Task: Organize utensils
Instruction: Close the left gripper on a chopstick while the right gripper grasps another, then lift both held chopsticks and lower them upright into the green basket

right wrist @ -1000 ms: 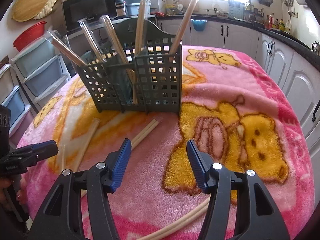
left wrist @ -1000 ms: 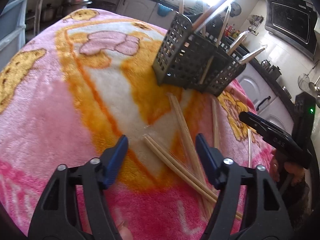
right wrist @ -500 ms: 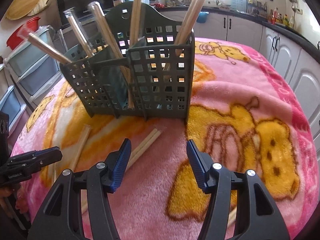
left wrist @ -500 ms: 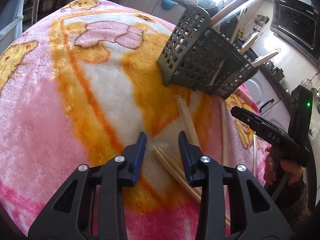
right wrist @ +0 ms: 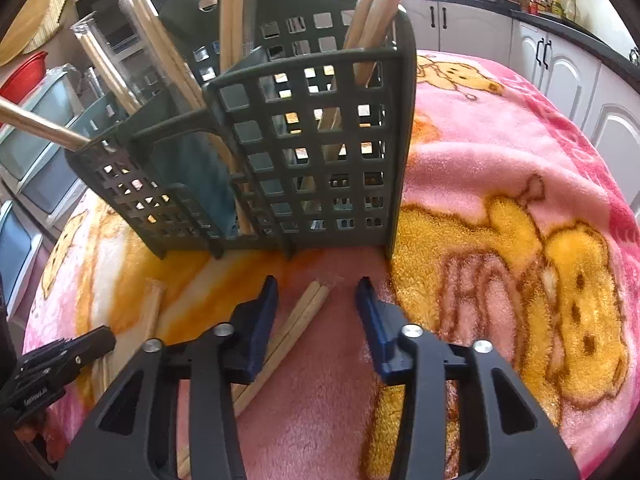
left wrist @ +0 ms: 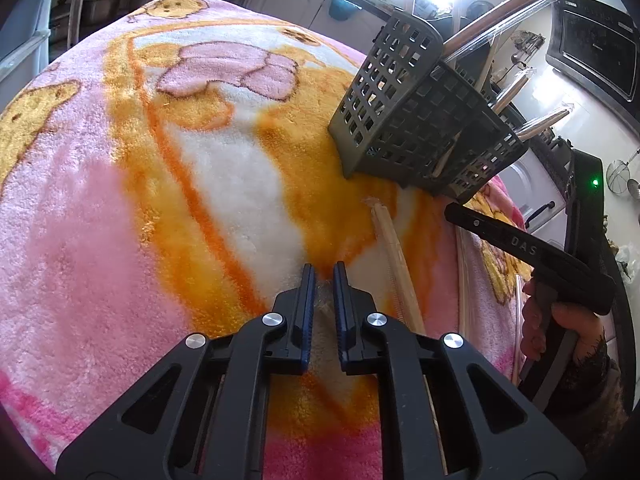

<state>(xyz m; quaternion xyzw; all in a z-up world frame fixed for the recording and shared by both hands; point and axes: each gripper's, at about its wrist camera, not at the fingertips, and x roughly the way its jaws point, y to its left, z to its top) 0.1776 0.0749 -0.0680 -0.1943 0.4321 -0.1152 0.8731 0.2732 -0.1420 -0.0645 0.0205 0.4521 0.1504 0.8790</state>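
A pair of pale wooden chopsticks (right wrist: pixel 298 322) lies on the fuzzy pink-and-orange bear-print blanket (right wrist: pixel 500 168), just in front of the dark grey slotted plastic utensil caddy (right wrist: pixel 316 148) that holds more sticks. The right gripper (right wrist: pixel 316 292) straddles their tip, jaws just closing but not touching yet. The left gripper (left wrist: pixel 324 274) has just closed almost fully, apparently on another wrapped chopstick pair (left wrist: pixel 324 308), hard to tell.
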